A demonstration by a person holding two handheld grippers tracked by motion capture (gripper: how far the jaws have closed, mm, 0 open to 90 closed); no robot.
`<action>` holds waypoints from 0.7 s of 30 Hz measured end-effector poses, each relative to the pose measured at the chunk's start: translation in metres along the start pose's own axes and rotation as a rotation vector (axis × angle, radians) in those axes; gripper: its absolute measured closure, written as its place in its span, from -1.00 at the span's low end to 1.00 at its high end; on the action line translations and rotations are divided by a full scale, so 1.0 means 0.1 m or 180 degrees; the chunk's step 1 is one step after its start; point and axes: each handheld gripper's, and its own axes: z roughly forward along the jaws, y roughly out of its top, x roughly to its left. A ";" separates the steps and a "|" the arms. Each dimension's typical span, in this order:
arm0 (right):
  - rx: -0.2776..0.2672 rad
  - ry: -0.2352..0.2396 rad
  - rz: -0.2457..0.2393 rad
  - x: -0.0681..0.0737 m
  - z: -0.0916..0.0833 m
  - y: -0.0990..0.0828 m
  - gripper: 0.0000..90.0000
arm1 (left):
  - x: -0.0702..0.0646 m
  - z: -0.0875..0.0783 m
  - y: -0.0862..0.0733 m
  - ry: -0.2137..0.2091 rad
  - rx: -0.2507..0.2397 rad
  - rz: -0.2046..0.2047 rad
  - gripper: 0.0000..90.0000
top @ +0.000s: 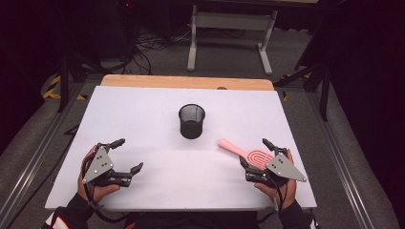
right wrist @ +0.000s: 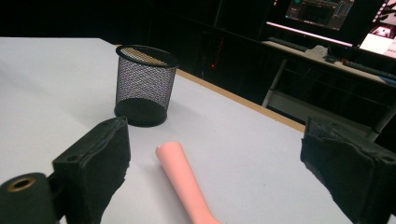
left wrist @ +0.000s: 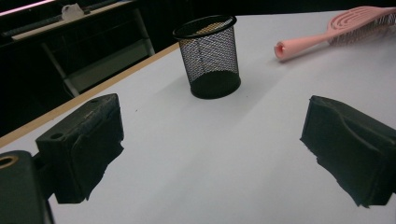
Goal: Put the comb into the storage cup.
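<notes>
Here your table (top: 143, 109) carries a mesh cup (top: 191, 121) at center, and the pink hairbrush (top: 248, 154) lies at about four o'clock from it, handle toward ten o'clock. Your right gripper (top: 257, 155) straddles the brush head, jaws wide, not pressing. Your left gripper (top: 129, 154) waits well apart, spread and empty.
</notes>
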 end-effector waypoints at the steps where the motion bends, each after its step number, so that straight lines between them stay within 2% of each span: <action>1: -0.0002 -0.0007 0.0012 0.00 0.00 0.00 -0.79 | 0.00 0.01 0.00 0.0005 0.0019 0.0024 -0.86; 10: 0.0047 -0.0078 0.0059 -0.02 0.03 0.02 -0.66 | 0.01 -0.02 -0.02 0.0006 0.0006 0.0004 -0.85; 13: 0.0097 -0.0111 0.0098 -0.04 0.06 0.03 -0.54 | 0.02 -0.01 -0.02 0.0006 0.0007 0.0005 -0.85; 14: 0.0114 -0.0123 0.0147 -0.06 0.09 0.05 -0.43 | 0.03 -0.01 -0.03 0.0007 0.0015 0.0013 -0.85; 15: 0.0114 -0.0123 0.0147 -0.06 0.09 0.05 -0.43 | 0.03 -0.01 -0.03 0.0007 0.0015 0.0013 -0.85; 20: 0.0142 -0.0133 0.0295 -0.11 0.17 0.12 -0.10 | 0.01 -0.01 -0.02 -0.0006 0.0014 0.0037 -0.85; 21: 0.0142 -0.0133 0.0295 -0.11 0.17 0.12 -0.10 | 0.01 -0.01 -0.02 -0.0006 0.0014 0.0037 -0.85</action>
